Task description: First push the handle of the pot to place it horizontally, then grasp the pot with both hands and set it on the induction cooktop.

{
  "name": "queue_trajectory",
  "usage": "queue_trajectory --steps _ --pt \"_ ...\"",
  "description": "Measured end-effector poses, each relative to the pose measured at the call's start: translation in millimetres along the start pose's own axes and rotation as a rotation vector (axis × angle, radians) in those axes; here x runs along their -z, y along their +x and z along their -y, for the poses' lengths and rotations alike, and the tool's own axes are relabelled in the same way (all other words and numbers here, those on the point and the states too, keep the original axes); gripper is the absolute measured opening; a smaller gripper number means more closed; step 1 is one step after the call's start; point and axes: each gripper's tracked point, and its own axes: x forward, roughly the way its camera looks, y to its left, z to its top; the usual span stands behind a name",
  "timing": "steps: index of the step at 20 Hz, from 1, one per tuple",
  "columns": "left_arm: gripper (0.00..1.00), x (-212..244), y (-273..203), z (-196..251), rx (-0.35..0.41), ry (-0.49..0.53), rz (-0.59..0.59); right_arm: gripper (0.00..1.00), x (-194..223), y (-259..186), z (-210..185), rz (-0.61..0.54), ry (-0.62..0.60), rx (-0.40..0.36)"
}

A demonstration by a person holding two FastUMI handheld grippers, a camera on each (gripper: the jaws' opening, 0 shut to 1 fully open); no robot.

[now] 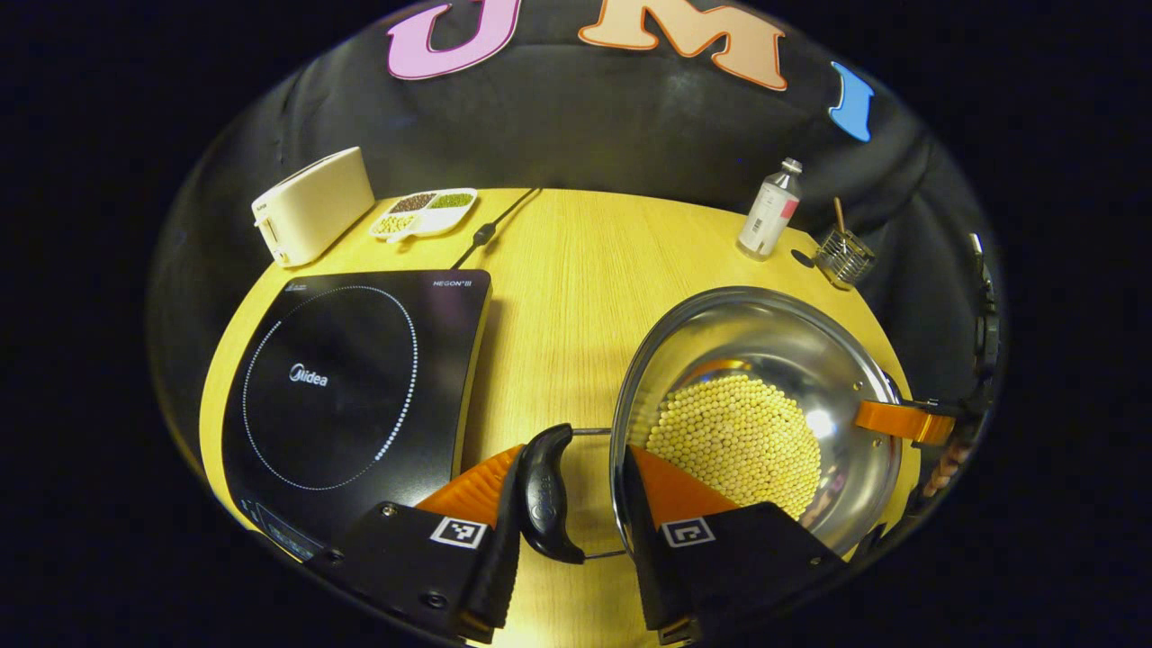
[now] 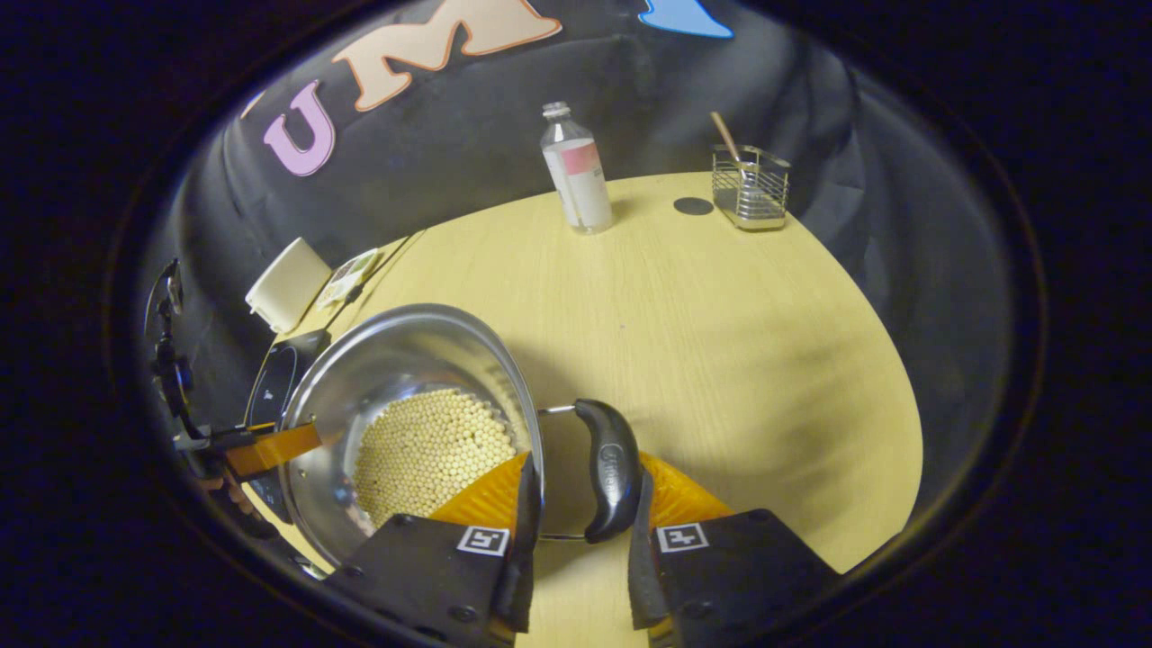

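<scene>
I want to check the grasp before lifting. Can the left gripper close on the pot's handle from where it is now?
Probably yes. The left gripper already straddles the black handle of the pot: one finger stands outside it, the other inside the pot's rim. Nothing lies between them but the handle.

The round stainless-steel pot (image 1: 765, 360) stands upright on the yellow wooden table, its bottom covered with small pale yellow beads (image 1: 733, 445). In the left gripper view it lies to the right of the flat black glass induction cooktop (image 1: 351, 396), apart from it, with bare wood between them. A curved black plastic side handle (image 1: 547, 495) on a thin wire loop juts from its left rim; another black handle (image 2: 610, 470) juts from the opposite rim.
</scene>
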Motion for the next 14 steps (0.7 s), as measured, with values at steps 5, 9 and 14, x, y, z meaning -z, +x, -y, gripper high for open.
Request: queue_trajectory --steps 5,9,14 --pt "0.56 -12.6 -31.1 -4.9 -0.005 0.005 0.035 0.44 -6.6 -21.5 -13.4 0.025 0.005 -0.02" --pt "0.58 -19.1 -51.7 -23.3 -0.013 -0.002 0.042 0.44 -7.2 -33.6 -37.3 0.045 0.006 -0.041" --pt "0.58 -27.9 -67.8 -60.1 -0.024 0.01 0.054 0.44 -3.2 -37.1 -77.6 0.06 0.012 -0.057"
